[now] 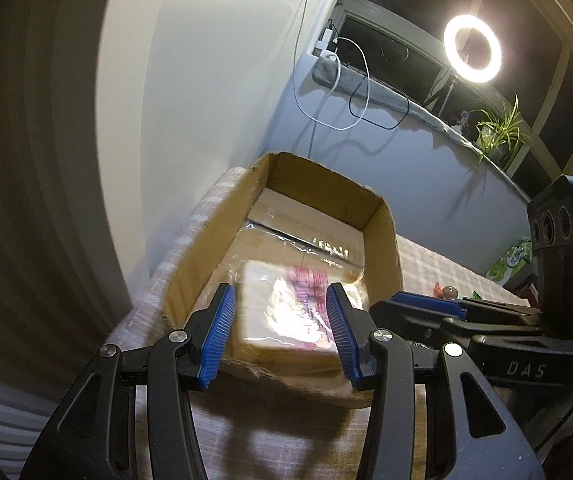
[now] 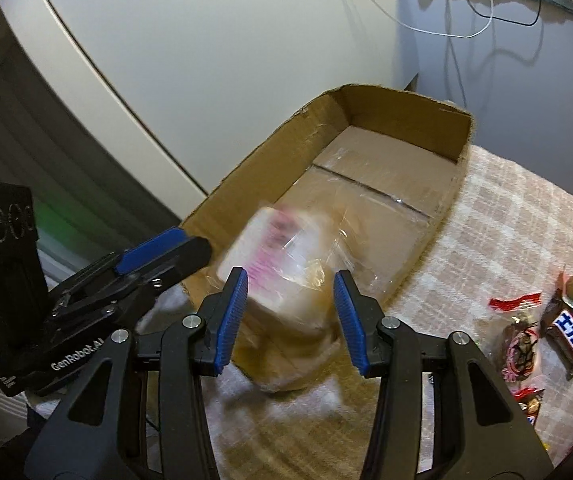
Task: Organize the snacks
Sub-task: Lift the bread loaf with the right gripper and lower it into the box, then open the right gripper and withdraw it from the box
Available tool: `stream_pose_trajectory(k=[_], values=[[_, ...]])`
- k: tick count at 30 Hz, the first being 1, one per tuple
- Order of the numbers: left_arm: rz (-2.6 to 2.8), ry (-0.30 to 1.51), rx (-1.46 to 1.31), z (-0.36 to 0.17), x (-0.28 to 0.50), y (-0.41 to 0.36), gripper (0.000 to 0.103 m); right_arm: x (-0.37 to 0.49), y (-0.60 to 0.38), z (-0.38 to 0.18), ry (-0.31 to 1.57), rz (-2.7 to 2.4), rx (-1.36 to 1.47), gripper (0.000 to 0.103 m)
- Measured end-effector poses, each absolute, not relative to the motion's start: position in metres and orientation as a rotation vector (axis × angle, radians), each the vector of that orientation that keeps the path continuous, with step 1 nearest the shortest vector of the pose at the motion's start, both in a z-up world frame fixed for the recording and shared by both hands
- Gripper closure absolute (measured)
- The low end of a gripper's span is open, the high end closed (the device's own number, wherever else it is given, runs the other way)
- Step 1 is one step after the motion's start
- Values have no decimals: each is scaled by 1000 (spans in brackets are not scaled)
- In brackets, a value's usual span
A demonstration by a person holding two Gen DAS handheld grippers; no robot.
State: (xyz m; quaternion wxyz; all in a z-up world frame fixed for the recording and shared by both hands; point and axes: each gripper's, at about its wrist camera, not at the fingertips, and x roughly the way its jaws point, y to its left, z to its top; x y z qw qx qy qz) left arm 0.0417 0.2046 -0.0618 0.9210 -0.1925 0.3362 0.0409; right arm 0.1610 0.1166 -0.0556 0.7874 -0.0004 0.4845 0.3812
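Near the front wall of the cardboard box (image 1: 282, 216), a clear-wrapped packet (image 1: 286, 312) with pink print lies on the taped floor, which suggests the box serves as the bin into which snacks are being gathered. Both tools hang just above the box's near edge, angled down at the packet: the left tool (image 1: 278, 336) frames it between its blue pads, and the right tool (image 2: 290, 320) does likewise, yet in neither view can the pads be seen pressing on the wrapper. The jaws stand partly apart and look released, with the packet resting on the box floor beyond them rather than being carried; since it is smeared by blur in the right view, that remains a judgement. Only the right wrist view shows what is left to sort: several wrapped sweets (image 2: 542, 336) lie on the checked cloth of the table (image 2: 526, 216), well apart from the box on its right. Only the left wrist view shows the room behind, with a ring light (image 1: 472, 49), a potted plant (image 1: 500, 132) on the sill and a green carton (image 1: 514, 260) at the table's far end.
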Motion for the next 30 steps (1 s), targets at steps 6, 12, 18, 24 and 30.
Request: stream_pose_trajectory(k=[6, 12, 18, 24, 30], values=[[82, 682, -392, -59, 39, 204, 58, 162, 106, -50, 1034, 817, 15, 56], [65, 671, -375, -53, 37, 196, 58, 156, 96, -42, 1010, 814, 13, 56], [47, 664, -358, -47, 33, 181, 58, 149, 69, -31, 980, 790, 17, 56], [15, 669, -335, -45, 30, 159, 58, 139, 26, -24, 955, 747, 16, 41], [-48, 694, -322, -49, 30, 131, 55, 127, -31, -22, 934, 652, 3, 34]])
